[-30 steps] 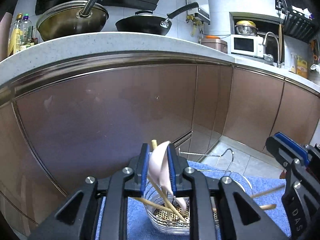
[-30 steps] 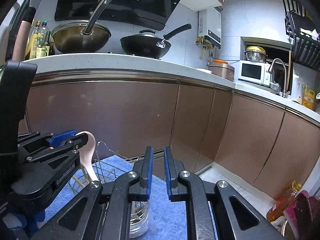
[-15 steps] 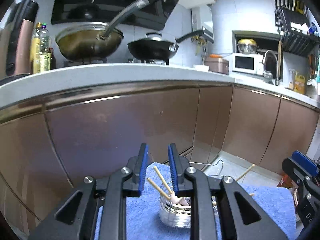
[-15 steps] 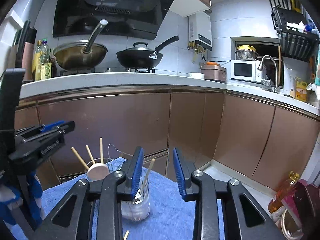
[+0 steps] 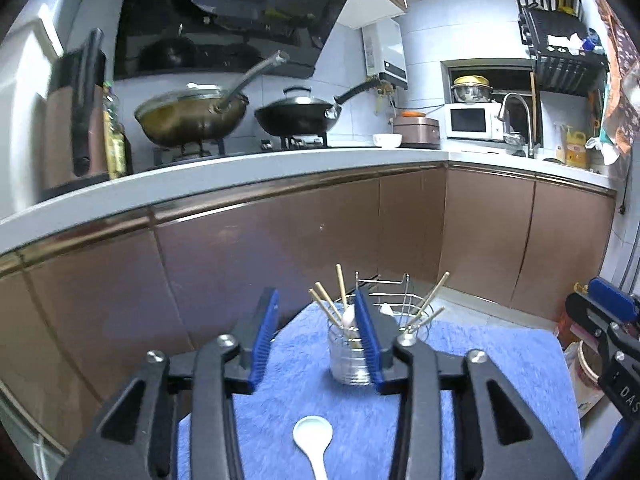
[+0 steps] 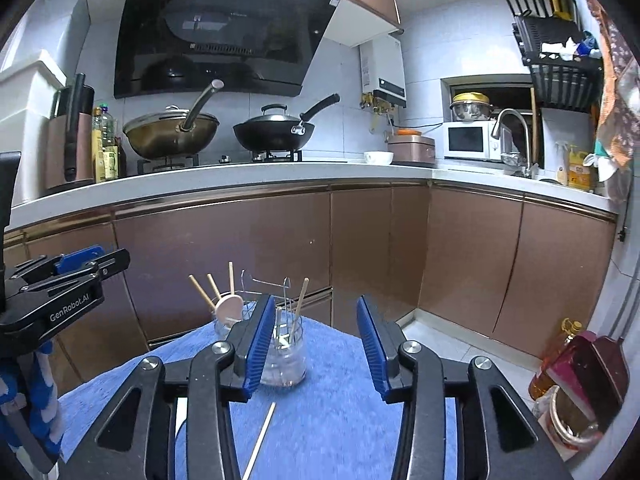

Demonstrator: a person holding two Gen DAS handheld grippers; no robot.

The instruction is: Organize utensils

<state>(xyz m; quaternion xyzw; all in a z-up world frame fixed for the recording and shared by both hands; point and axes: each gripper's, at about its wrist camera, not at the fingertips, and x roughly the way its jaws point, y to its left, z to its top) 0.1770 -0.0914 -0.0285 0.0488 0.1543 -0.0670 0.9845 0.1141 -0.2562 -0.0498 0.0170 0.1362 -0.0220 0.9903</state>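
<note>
A clear utensil holder (image 5: 349,360) with a wire frame stands on the blue towel (image 5: 472,364). It holds several wooden chopsticks (image 5: 327,303) and a pink spoon (image 5: 349,317). In the right wrist view the holder (image 6: 285,356) shows chopsticks and the pink spoon (image 6: 229,307). A white spoon (image 5: 313,437) lies on the towel in front of my left gripper (image 5: 316,339), which is open and empty. A loose chopstick (image 6: 260,438) lies on the towel below my right gripper (image 6: 311,346), also open and empty.
Brown kitchen cabinets (image 6: 240,248) stand behind the towel-covered surface, with a counter carrying two woks (image 6: 276,136). An oil bottle (image 6: 560,356) and containers sit on the floor at right. The other gripper (image 6: 60,292) shows at the left edge.
My left gripper let go of the pink spoon into the holder, opened and pulled back. My right gripper opened wide and backed off too. The white spoon and loose chopstick came into view.
</note>
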